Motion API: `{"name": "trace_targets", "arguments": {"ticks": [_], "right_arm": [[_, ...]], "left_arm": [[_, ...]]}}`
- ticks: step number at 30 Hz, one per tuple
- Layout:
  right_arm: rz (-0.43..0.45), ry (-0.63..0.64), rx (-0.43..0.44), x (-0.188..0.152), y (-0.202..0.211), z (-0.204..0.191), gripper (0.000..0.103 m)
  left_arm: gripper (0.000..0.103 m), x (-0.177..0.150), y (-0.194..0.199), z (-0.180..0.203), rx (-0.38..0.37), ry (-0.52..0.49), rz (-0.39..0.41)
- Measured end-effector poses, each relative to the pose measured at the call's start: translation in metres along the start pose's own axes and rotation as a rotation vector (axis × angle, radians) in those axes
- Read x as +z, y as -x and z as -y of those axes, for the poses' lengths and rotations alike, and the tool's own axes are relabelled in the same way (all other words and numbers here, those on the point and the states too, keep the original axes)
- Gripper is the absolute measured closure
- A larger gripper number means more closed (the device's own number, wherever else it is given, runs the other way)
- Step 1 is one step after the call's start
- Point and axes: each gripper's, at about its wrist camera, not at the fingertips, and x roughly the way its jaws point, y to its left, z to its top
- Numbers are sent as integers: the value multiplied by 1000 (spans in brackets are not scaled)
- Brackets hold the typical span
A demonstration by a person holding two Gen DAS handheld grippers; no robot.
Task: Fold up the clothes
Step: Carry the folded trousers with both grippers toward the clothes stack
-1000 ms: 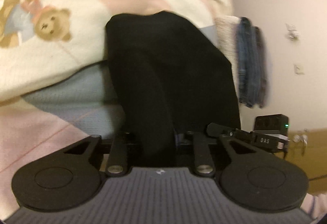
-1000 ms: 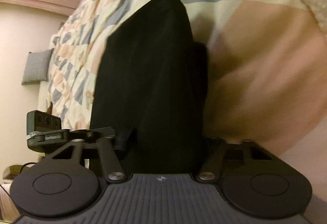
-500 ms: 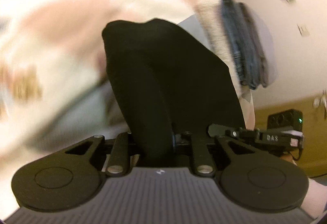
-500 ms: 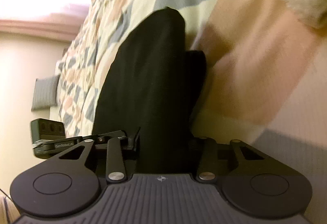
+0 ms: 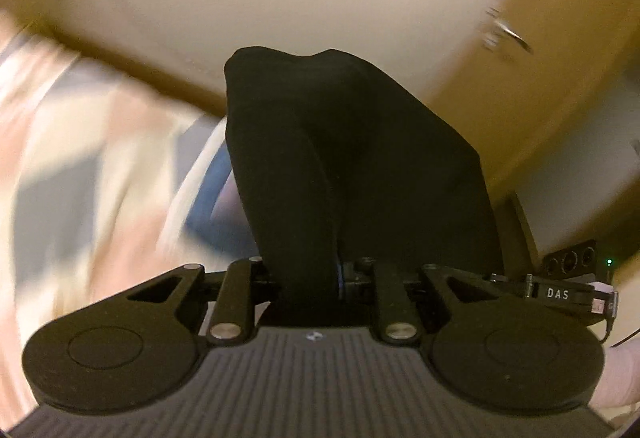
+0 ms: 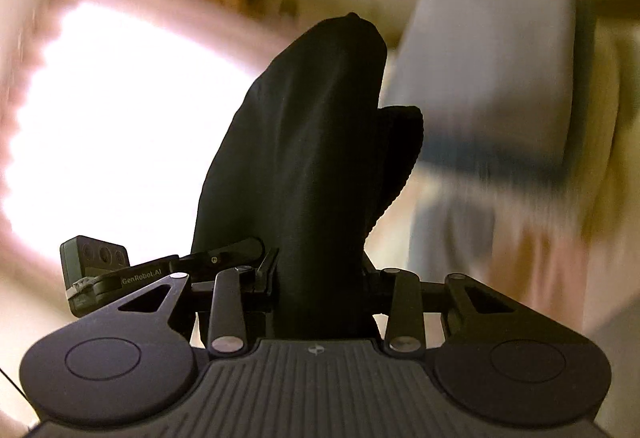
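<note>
You're holding both grippers tipped forward and a bit downward, each one pinching the same black garment. Your left gripper (image 5: pixel 316 278) is sitting nearly closed on a bunched fold of the black garment (image 5: pixel 344 158), which is rising up in front of the lens and blocking a wooden door (image 5: pixel 540 50) and pale wall. Your right gripper (image 6: pixel 320 278) is clamping a thicker wad of that cloth (image 6: pixel 304 166), jaws partway apart around it. The patchwork quilt (image 5: pixel 80 166) is smearing past on the left, all blurred.
</note>
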Motion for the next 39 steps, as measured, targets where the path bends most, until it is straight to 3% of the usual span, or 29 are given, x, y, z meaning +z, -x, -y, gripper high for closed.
{"name": "trace_targets", "arguments": {"ticks": [4, 8, 10, 12, 13, 16, 17, 18, 21, 26, 31, 35, 37, 39], "right_arm": [[225, -67, -50, 33, -4, 9, 67], [353, -133, -103, 62, -18, 33, 67], [379, -169, -121, 71, -25, 49, 67], [371, -212, -156, 76, -33, 69, 65], [356, -237, -176, 79, -36, 79, 59], [351, -278, -190, 84, -32, 99, 56], [370, -260, -200, 84, -28, 96, 48], [386, -237, -215, 84, -23, 92, 46], [396, -191, -258, 84, -18, 88, 47], [354, -107, -369, 86, -22, 77, 52], [317, 28, -465, 93, -20, 59, 51], [329, 225, -635, 95, -8, 34, 54], [375, 369, -731, 91, -12, 12, 59], [423, 541, -760, 82, -19, -10, 62]], "left_arm": [[87, 66, -60, -10, -62, -115, -62], [86, 94, -113, -14, -81, -200, -119], [86, 94, -138, -25, -90, -190, -163], [78, 87, -155, -40, -72, -171, -190], [76, 85, -160, -47, -71, -151, -185], [74, 88, -158, -63, -95, -61, -144], [74, 89, -155, -66, -99, -46, -135], [74, 87, -153, -65, -98, -55, -130], [73, 83, -145, -64, -78, -70, -118], [61, 82, -125, -78, -18, -63, -79], [71, 99, -97, -86, 124, -63, 27], [83, 88, -83, -63, 135, -188, 49], [84, 79, -85, -51, 121, -261, 47], [85, 70, -93, -40, 104, -334, 38]]}}
